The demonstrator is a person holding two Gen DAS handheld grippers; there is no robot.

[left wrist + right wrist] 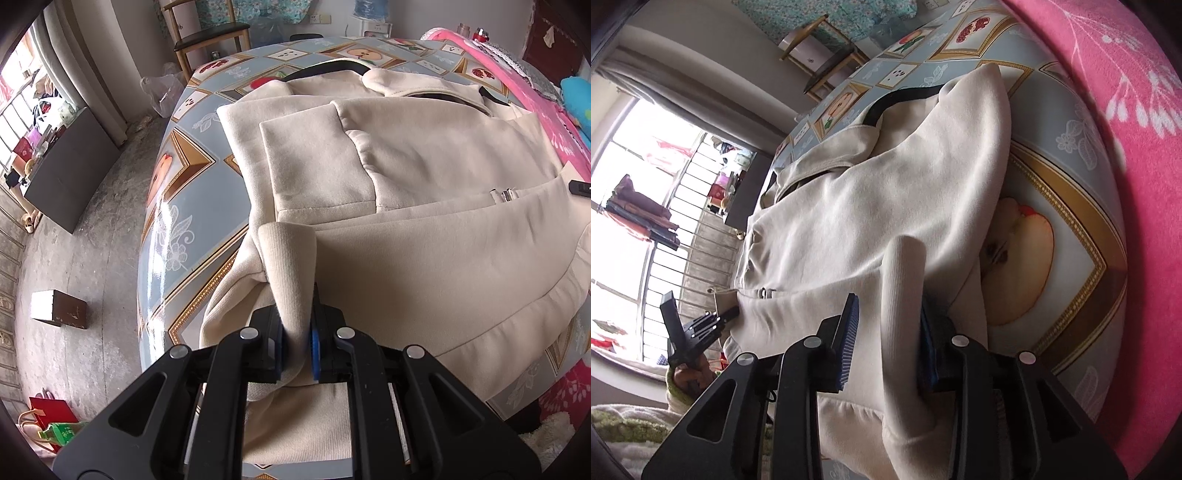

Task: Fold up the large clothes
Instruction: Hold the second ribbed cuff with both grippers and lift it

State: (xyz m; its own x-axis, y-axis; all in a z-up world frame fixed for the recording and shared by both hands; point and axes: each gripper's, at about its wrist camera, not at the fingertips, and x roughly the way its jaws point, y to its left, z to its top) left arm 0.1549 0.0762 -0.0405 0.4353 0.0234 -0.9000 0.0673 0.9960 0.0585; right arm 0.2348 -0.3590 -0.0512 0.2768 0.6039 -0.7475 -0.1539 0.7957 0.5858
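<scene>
Jacket hem (pixel 291 280) pinched in left gripper (pixel 297 345).

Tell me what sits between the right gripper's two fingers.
The right wrist view shows a ribbed cream hem fold of the jacket standing between the right gripper fingers; its left pad stands clear of the cloth.

Jacket (pixel 424 236): cream cloth, soft, matt, faintly brushed; ribbed knit hem (pixel 290 266); small metal zip pull (pixel 504 194).
Tablecloth (pixel 192 221): glossy, smooth, plastic-looking, printed with fruit and gilt frames, catching glare.
Blanket (pixel 1108 122): pink fleece, fuzzy, matt.
Left gripper (pixel 297 345): black matt plastic arms, bright metal rivets, blue ridged pads (pixel 314 343).
Right gripper (pixel 888 343): same black plastic, blue textured pads (pixel 849 332).
Chair (pixel 207 33): pale wood, dark smooth seat.
Floor (pixel 81 236): grey, rough, dull.
</scene>
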